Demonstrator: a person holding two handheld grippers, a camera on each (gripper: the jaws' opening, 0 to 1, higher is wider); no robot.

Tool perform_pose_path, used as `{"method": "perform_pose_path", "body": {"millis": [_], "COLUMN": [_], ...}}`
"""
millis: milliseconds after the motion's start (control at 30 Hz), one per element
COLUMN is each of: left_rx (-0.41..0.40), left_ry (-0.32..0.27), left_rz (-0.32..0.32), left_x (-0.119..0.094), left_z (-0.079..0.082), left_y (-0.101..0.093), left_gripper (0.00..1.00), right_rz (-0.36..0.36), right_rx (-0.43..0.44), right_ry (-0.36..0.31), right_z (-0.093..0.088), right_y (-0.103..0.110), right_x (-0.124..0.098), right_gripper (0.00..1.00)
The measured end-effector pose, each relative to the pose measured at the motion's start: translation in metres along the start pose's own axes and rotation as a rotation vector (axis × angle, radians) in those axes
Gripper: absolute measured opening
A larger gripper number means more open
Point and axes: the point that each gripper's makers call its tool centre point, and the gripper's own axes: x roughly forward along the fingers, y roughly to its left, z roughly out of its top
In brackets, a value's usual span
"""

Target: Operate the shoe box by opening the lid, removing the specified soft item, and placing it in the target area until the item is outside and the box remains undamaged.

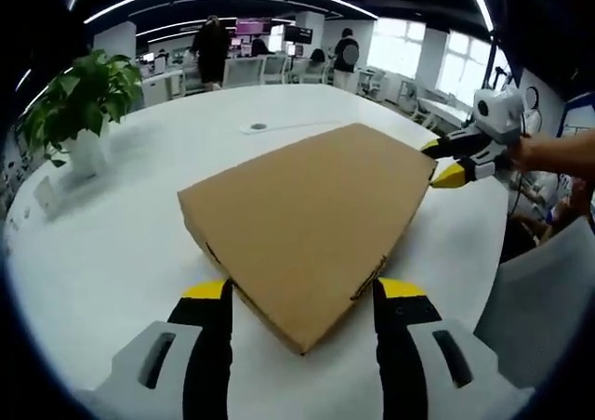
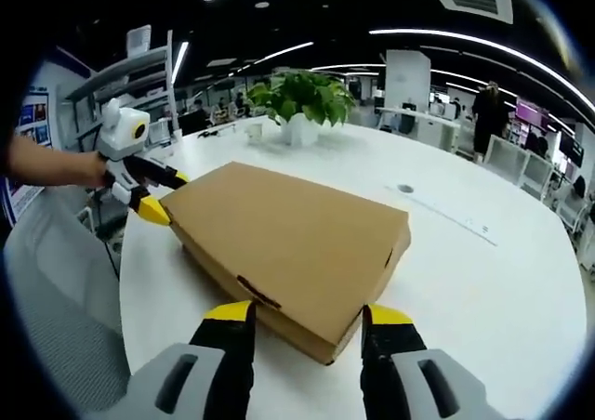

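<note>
One shoe box [image 1: 311, 220], plain brown cardboard, lay flat on the white table [image 1: 112, 253] with its lid shut; nothing of the contents could be seen. Two grippers were at it from opposite corners. Left gripper [image 1: 302, 290] had its jaws spread wide, straddling the near corner of the box without visibly touching it; in the right gripper view the same tool [image 2: 163, 197] sat at the far left corner, yellow tips right at the box edge, contact hard to confirm. Right gripper [image 2: 302, 313] also stood wide, one jaw either side of its near corner, box edge between them, no clamp evident; seen from the left gripper view it [image 1: 446, 160] was at the far right corner with a hand [image 1: 535, 150] behind it, cut off by the frame edge. One potted plant [image 1: 79, 99] stood on the table beyond the box, well apart from it. One small round dark insert [image 1: 258, 126] sat in the tabletop further back. At least three people [image 1: 212, 48] stood in the office background, too small and blurred for detail. One grey chair back [image 2: 56, 290] was partly cut off at the table's edge.
</note>
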Motion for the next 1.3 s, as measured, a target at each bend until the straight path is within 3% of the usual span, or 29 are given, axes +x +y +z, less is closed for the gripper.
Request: {"method": "perform_pose_path", "body": {"millis": [500, 1300], "left_rx": [0.052, 0.128], "left_ry": [0.042, 0.115], "left_rz": [-0.058, -0.096], "left_x": [-0.015, -0.048], "left_z": [-0.008, -0.034], "left_y": [0.020, 0.063], "left_gripper": [0.62, 0.63], "right_rz": [-0.009, 0.049], "right_rx": [0.033, 0.051], "right_ry": [-0.004, -0.022], "right_z": [0.003, 0.013], "right_y": [0.029, 0.095], "right_x": [0.003, 0.019], "right_gripper": [0.37, 0.34]}}
